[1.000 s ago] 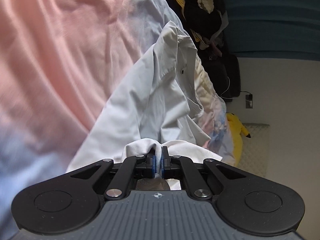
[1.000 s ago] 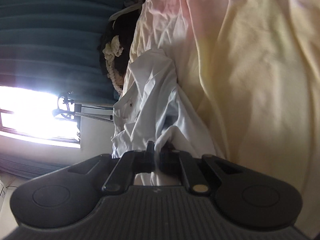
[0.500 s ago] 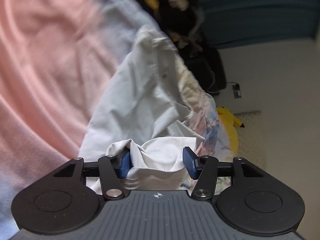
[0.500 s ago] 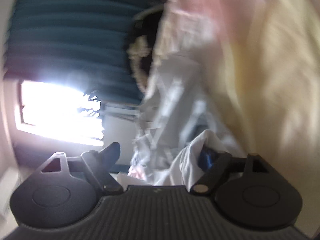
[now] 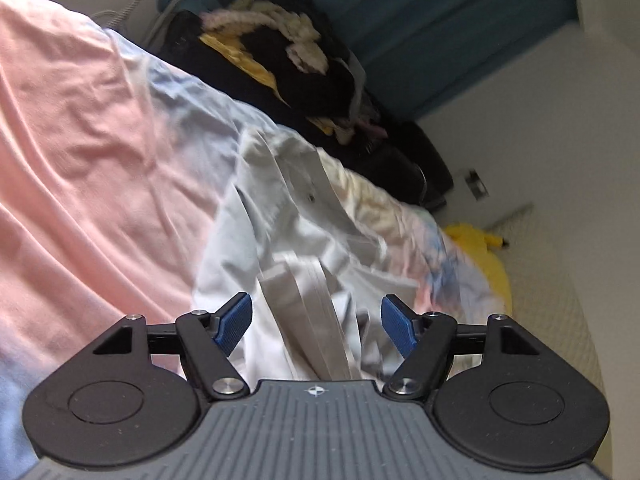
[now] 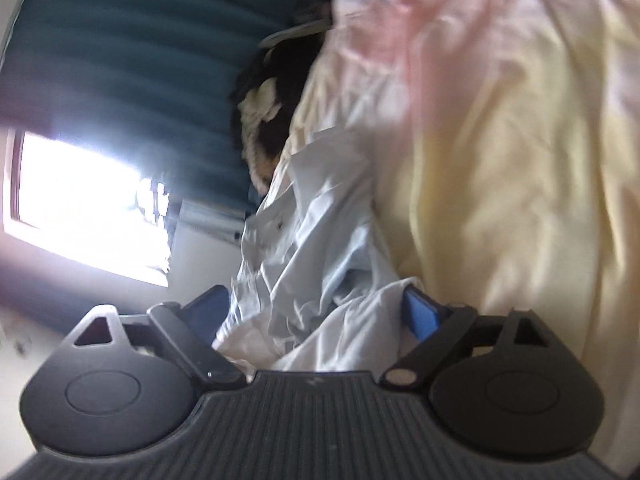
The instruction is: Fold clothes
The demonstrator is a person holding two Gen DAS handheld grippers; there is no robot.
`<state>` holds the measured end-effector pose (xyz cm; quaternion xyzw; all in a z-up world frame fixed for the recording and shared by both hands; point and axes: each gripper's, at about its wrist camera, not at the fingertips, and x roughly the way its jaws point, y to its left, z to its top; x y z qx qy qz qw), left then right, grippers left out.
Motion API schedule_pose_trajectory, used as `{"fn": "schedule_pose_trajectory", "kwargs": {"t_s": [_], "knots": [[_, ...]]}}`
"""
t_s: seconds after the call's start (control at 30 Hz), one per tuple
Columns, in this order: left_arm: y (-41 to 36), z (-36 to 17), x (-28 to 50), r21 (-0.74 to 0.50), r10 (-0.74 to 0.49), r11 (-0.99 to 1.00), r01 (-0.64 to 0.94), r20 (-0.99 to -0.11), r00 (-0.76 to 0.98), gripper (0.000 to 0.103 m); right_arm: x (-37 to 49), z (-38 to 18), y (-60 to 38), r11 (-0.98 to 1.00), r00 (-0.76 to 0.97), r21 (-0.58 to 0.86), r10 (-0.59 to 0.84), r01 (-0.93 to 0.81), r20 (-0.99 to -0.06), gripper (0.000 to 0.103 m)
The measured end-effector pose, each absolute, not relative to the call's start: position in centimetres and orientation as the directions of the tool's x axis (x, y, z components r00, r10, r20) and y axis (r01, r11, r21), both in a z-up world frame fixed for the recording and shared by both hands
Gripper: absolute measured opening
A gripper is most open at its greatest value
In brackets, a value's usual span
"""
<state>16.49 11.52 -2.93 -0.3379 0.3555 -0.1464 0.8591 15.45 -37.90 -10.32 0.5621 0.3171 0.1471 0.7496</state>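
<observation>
Covering most of both views is a pastel bed sheet (image 5: 80, 152), pink in the left wrist view and pale yellow with pink in the right wrist view (image 6: 520, 160). A white shirt (image 5: 288, 216) lies crumpled on this sheet, its small dark button showing on the placket, near the edge of the bed. Beyond the shirt sits a heap of dark clothing (image 5: 304, 72) with yellow and cream pieces mixed in, against a teal curtain (image 5: 460, 20). A yellow soft toy (image 5: 484, 244) lies on the floor beside the bed. A bright window (image 6: 88, 208) shows at the left of the right wrist view, which is blurred.

The left tool (image 5: 316, 320) is released and its jaws are opening; a fold of the shirt lies between the blue pads (image 5: 234, 322), clear of both. The right tool (image 6: 316, 312) is also released with jaws opening; shirt cloth (image 6: 320, 300) bunches between them, draped against the right-hand pad but not clamped.
</observation>
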Motion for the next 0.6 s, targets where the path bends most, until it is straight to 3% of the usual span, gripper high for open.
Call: {"fn": "schedule_pose_trajectory", "kwargs": {"t_s": [0.1, 0.2, 0.27, 0.4, 0.47, 0.5, 0.57, 0.6], "knots": [[9.4, -2.8, 15.5, -0.636, -0.512, 0.767, 0.087, -0.526, 0.679, 0.075, 15.8, -10.9, -37.6, 0.324, 0.745, 0.935, 0.585, 0.148, -0.32, 0.095], [6.5, -2.1, 14.5, -0.511, -0.51, 0.833, 0.212, -0.559, 0.654, 0.075, 15.1, -8.8, -37.4, 0.481, 0.787, 0.868, 0.485, 0.123, -0.38, 0.095], [4.9, -2.3, 14.3, -0.452, -0.503, 0.853, 0.259, -0.584, 0.638, 0.075, 14.1, -6.3, -37.4, 0.592, 0.844, 0.803, 0.396, 0.065, -0.361, 0.095], [4.9, -3.4, 15.3, -0.512, -0.536, 0.827, 0.233, -0.59, 0.604, 0.074, 12.8, -3.3, -36.0, 0.672, 0.864, 0.736, 0.417, -0.083, -0.283, 0.091], [5.0, -4.0, 16.3, -0.562, -0.57, 0.799, 0.215, -0.593, 0.569, 0.074, 12.4, -3.4, -34.5, 0.644, 0.814, 0.751, 0.51, -0.148, -0.277, 0.068], [4.9, -4.3, 16.9, -0.588, -0.594, 0.781, 0.209, -0.598, 0.538, 0.074, 12.1, -3.7, -33.4, 0.627, 0.777, 0.759, 0.562, -0.175, -0.284, 0.062], [4.2, -5.1, 18.4, -0.617, -0.625, 0.762, 0.198, -0.62, 0.475, 0.074, 11.7, -4.4, -30.7, 0.631, 0.695, 0.744, 0.636, -0.22, -0.334, 0.037], [3.8, -5.5, 19.1, -0.619, -0.624, 0.763, 0.184, -0.632, 0.459, 0.074, 11.6, -4.8, -29.2, 0.655, 0.662, 0.717, 0.65, -0.24, -0.373, 0.032]]}}
